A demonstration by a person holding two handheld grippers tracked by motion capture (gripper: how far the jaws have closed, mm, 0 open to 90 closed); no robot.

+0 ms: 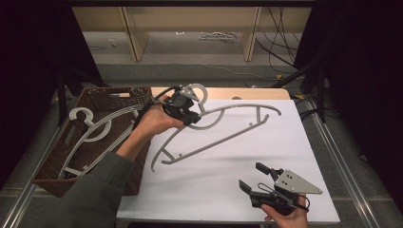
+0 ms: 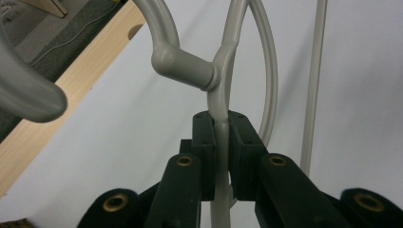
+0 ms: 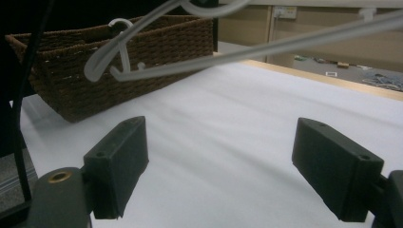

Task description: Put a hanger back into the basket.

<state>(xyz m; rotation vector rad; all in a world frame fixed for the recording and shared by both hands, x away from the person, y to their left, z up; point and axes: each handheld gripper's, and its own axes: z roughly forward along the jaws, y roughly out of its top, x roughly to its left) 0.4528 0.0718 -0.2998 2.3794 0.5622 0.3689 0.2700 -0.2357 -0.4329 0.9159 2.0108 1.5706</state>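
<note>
A grey plastic hanger (image 1: 216, 142) hangs tilted above the white table sheet (image 1: 204, 190), its low end at the left. My left gripper (image 1: 192, 118) is shut on the hanger's upper bar just below the hook (image 1: 197, 90). In the left gripper view the bar (image 2: 219, 95) runs straight up between the shut pads (image 2: 204, 142). Near the table's front right my right gripper (image 1: 251, 175) stands open with nothing in it. In the right gripper view its jaws are spread wide around the gripper's midpoint (image 3: 218, 156) over bare sheet, and the hanger (image 3: 266, 47) crosses overhead.
A brown wicker basket (image 1: 111, 91) stands off the table's left edge with more grey hangers (image 1: 95, 128) inside; it is also in the right gripper view (image 3: 142, 66). A wooden table edge (image 1: 247, 92) runs along the back. Dark curtains flank both sides.
</note>
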